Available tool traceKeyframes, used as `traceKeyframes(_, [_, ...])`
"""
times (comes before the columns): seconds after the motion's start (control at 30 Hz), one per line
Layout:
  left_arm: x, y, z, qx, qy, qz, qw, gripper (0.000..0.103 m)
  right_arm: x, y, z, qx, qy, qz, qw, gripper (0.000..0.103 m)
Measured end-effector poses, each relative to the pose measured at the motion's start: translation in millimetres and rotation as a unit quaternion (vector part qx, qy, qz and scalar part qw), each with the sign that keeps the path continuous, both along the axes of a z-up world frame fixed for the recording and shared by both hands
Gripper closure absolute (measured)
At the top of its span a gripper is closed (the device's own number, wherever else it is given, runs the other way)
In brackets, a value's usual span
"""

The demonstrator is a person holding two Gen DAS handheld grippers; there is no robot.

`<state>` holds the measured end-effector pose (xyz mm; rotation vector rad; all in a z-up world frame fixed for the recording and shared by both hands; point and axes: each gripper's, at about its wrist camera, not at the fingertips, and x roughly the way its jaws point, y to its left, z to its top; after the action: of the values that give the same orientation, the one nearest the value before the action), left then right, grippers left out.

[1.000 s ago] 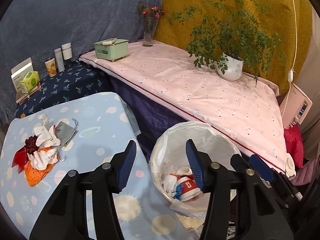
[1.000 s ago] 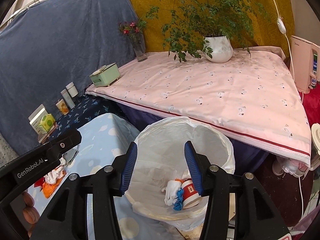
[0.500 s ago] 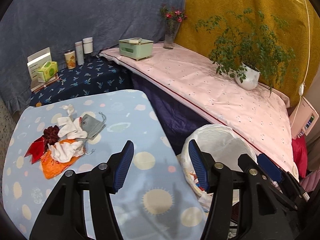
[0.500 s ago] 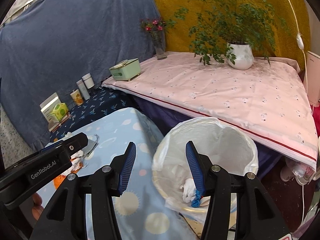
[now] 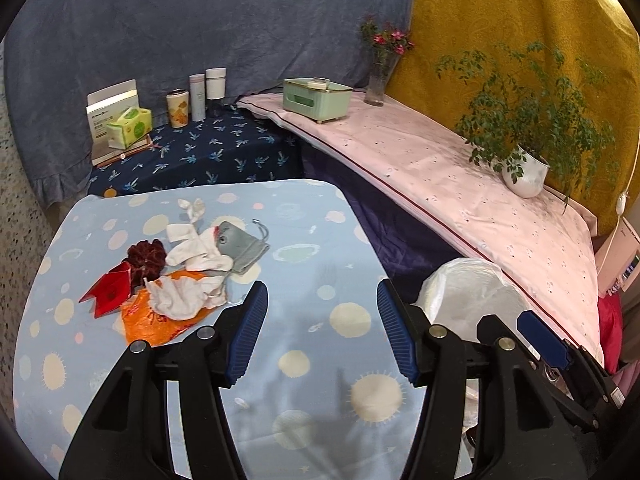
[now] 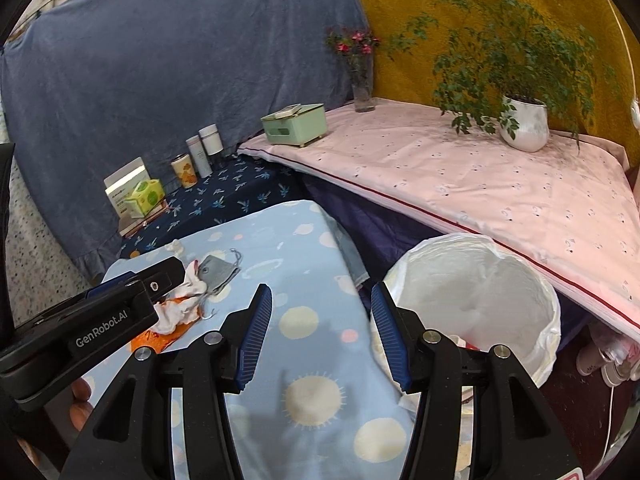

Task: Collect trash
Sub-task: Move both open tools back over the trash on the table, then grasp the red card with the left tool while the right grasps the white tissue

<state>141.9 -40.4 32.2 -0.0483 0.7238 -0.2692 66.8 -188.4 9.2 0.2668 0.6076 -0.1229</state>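
Right tongs (image 6: pixel 318 334) held open and empty above desk (image 6: pixel 304 240) edge.
Beside desk, white-lined bin (image 6: pixel 476 300); trash pile (image 6: pixel 192 296) of tissues, grey mask and orange wrapper lying on the blue cloth, partly hidden behind left tongs (image 6: pixel 120 308).

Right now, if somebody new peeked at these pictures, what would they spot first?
Probably the messy pile of trash on the light blue table: white tissues, a red wrapper and an orange bag. Next, the white-lined bin right of the table, and the leafy plant on the pink cover behind it.
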Motion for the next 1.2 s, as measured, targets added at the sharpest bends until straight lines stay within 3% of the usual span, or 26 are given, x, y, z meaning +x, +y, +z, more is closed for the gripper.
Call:
traceKeyframes(0.43, [17,81,-20,-0.001,0.018,0.062,0.9979,0.041,27,71,-14,-0.003,0.026,0.055,0.998,0.052])
traceKeyframes(0.87, [42,195,-70,0.049,0.042,0.128,0.9896,0.04,71,154,-46,0.003,0.065,0.12,0.991,0.052])
traceKeyframes(1.2, [71,241,-105,0.096,0.032,0.111,0.9887,0.041,116,197,-77,0.005,0.096,0.135,0.986,0.052])
